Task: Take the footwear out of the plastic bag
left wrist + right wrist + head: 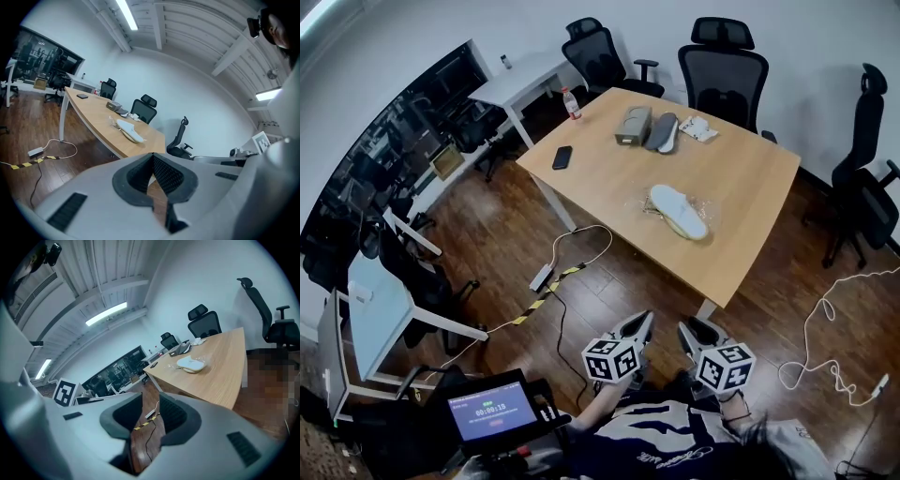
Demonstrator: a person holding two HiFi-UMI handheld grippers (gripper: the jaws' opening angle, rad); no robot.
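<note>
Head view: I see a white soft slipper (pixel 680 210) lying in a clear crinkled plastic bag (pixel 651 207), near the middle of the near edge of the light wooden tabletop (pixel 750 169).
Left gripper (pixel 152 158): jaws pressed together with nothing between them, well apart from the table.
Right gripper (pixel 149 414): jaws partly apart and empty; only floor shows in the gap.
Handling: I judge the slipper light, bendy and not fragile, and the film thin, slick and likely to drag along.
Hold: I would pinch loose film with one gripper and the slipper's rim with the other. I cannot tell which end of the bag is open.
</note>
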